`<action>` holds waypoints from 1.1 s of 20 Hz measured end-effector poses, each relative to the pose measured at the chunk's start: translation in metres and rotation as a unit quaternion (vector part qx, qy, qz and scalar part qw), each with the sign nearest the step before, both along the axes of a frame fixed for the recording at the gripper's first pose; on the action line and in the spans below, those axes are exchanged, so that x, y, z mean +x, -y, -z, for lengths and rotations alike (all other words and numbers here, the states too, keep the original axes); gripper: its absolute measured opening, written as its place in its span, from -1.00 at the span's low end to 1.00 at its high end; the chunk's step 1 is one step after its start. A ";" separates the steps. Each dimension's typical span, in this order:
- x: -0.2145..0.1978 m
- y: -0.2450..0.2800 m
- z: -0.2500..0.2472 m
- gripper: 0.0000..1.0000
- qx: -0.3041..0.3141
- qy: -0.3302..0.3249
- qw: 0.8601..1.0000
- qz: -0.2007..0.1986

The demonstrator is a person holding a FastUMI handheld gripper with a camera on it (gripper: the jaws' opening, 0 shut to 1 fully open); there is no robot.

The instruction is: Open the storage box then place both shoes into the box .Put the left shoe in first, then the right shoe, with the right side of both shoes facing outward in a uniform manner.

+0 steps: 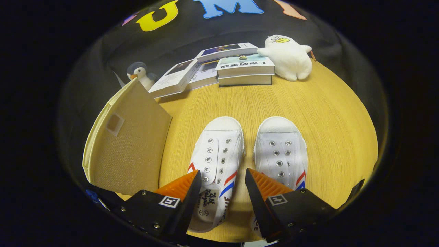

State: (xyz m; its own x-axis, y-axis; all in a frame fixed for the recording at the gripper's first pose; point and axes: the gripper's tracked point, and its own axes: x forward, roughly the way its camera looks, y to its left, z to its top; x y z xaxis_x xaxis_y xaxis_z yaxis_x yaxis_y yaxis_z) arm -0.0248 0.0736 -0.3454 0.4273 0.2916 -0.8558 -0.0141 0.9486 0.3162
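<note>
Tool (223,178) open over left shoe (215,161)

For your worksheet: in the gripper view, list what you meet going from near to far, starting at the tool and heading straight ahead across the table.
Open tool, fingers hanging over the shoes → pair of white shoes side by side, toes pointing away → bare stretch of wooden table → stack of books → black cloth wall.

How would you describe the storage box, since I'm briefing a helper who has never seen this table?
On the round wooden table, find the two white canvas shoes lying under the open gripper. Left of them stands the beige fabric storage box, closed, the one tall flat-sided thing there, with a small toy penguin behind it.
</note>
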 end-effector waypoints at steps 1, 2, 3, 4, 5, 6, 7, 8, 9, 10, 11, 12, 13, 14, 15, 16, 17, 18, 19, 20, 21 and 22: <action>0.000 0.001 0.002 0.56 -0.003 -0.003 1.000 -0.001; 0.000 0.000 0.005 0.56 -0.005 -0.007 1.000 -0.002; -0.001 -0.002 0.007 0.56 -0.007 -0.010 1.000 -0.004; -0.001 -0.003 0.009 0.56 -0.009 -0.013 1.000 -0.005; -0.003 -0.006 0.010 0.56 -0.005 -0.015 1.000 -0.005; -0.002 -0.008 0.011 0.41 0.002 -0.020 1.000 0.003; -0.002 -0.010 0.011 0.26 0.010 -0.025 1.000 0.009; -0.004 -0.010 0.012 0.25 0.018 -0.031 0.999 0.012; -0.002 -0.008 0.014 0.25 0.026 -0.036 0.999 0.022; -0.004 -0.010 0.013 0.10 0.034 -0.044 0.998 0.027; -0.005 -0.008 0.012 0.10 0.038 -0.049 0.998 0.031; -0.003 0.001 0.011 0.10 0.034 -0.048 0.997 0.050; -0.002 0.002 0.019 -0.43 0.034 -0.059 0.996 0.064; -0.005 0.002 0.018 -0.76 0.045 -0.064 0.994 0.075; -0.005 0.002 0.016 -0.76 0.053 -0.068 0.993 0.080; -0.007 0.001 0.017 -0.76 0.056 -0.076 0.992 0.081; -0.004 0.002 0.023 -0.76 0.057 -0.070 0.991 0.097; -0.003 0.004 0.015 -0.98 0.064 -0.073 0.989 0.108; -0.007 0.002 0.014 -0.99 0.070 -0.084 0.988 0.106; -0.006 0.001 0.006 -0.99 0.078 -0.087 0.987 0.112; -0.005 0.000 0.001 -0.98 0.088 -0.088 0.986 0.113; -0.004 -0.004 -0.006 -0.98 0.098 -0.088 0.985 0.111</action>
State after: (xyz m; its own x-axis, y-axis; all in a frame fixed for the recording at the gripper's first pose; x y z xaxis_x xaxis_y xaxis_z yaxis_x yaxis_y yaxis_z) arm -0.0287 0.0774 -0.3393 0.3499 0.3751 -0.8584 0.2584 0.8421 0.4733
